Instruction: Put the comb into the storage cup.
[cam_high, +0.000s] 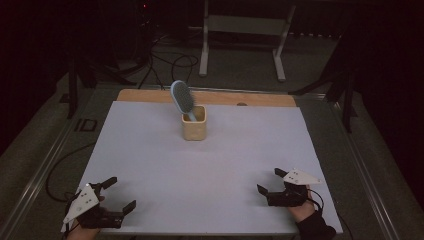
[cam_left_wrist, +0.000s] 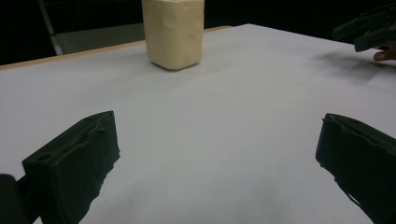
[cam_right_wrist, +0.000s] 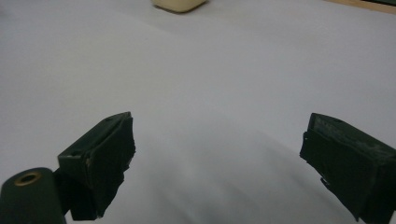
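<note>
A cream square cup (cam_high: 194, 124) stands upright at the back middle of the white table sheet (cam_high: 210, 170). A light blue hairbrush (cam_high: 182, 98) sits in it, head up and leaning left. My left gripper (cam_high: 120, 192) rests open at the front left corner, nothing between its jaws. My right gripper (cam_high: 269, 181) rests open at the front right, also holding nothing. In the left gripper view the cup (cam_left_wrist: 173, 31) is far ahead and the right gripper (cam_left_wrist: 369, 29) shows at the upper right. The right gripper view catches the cup's base (cam_right_wrist: 180, 4) at the top edge.
A wooden board edge (cam_high: 210, 96) runs along the back of the sheet. Behind the table stands a white metal frame (cam_high: 243, 35), with cables (cam_high: 167, 62) on the floor. Dark stands (cam_high: 345, 95) flank the table's right side.
</note>
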